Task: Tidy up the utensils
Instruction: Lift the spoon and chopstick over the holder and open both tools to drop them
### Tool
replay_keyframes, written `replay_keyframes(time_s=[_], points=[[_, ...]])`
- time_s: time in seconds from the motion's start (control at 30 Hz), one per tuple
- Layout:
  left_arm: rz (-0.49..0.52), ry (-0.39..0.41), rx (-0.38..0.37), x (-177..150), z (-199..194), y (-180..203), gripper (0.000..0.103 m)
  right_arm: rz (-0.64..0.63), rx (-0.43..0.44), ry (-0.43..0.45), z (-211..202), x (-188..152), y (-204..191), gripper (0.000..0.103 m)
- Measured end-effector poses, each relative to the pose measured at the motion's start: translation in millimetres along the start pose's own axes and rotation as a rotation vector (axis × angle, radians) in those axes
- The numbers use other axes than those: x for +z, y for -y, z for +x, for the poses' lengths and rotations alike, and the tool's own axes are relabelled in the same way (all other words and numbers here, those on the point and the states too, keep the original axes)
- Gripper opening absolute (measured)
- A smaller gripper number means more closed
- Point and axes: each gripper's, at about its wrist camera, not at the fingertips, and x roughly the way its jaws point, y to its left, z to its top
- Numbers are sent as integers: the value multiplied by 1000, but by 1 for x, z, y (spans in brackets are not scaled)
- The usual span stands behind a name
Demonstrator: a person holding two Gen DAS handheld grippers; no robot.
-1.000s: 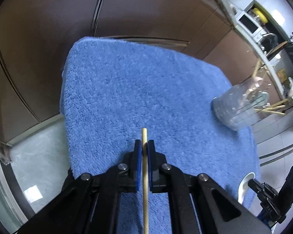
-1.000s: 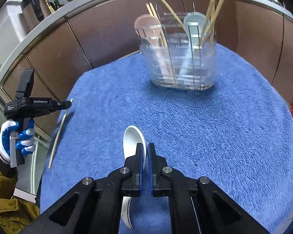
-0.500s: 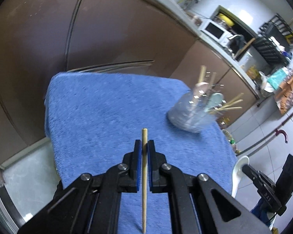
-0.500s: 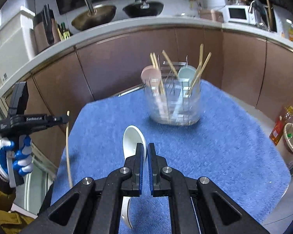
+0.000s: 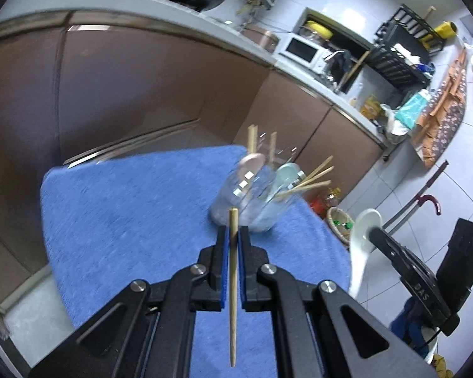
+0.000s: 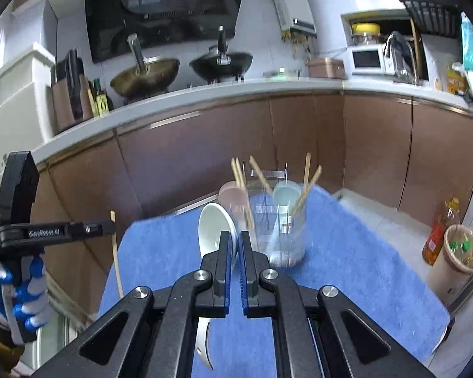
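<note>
Bamboo chopstick (image 5: 233,271): pinched between the blue pads of the left gripper (image 5: 233,236), its blunt end poking out ahead of the fingertips, the long tapered end hanging back under the tool.
White spoon (image 6: 216,231): clamped in the right gripper (image 6: 233,241) by its handle, bowl up and forward; from the left camera it hangs in the air off the right edge of the blue towel (image 5: 135,208).
Holder (image 6: 276,220): clear plastic, standing toward the far side of the towel — already carrying a pink spoon, a pale green one and several chopsticks splayed outward.
Risk, crowding: the sticks leaning out could catch the incoming spoon or chopstick and, I'd judge, tip the light holder.
Risk, grip: the chopstick is held near one end, so a knock may make it swivel or slide out.
Risk, collision: both tools point at the same holder — arriving together could clash.
Pose, left: raised above the towel, angled down toward the holder.
Pose, right: held high, nearly level, aimed at the holder.
</note>
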Motion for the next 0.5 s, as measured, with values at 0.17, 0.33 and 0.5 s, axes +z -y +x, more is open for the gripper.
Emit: replay_keyframes(time_s=[0.17,0.33,0.5], points=[[52,69,-46,40,3,32,5,5,-35,94,13,34,4,5],[88,192,-45,85,9,57,5,10,-85,187,33,64,13,5],[94,310,-21,124,28,76,5,-4,-148,267,59,85,23,5]])
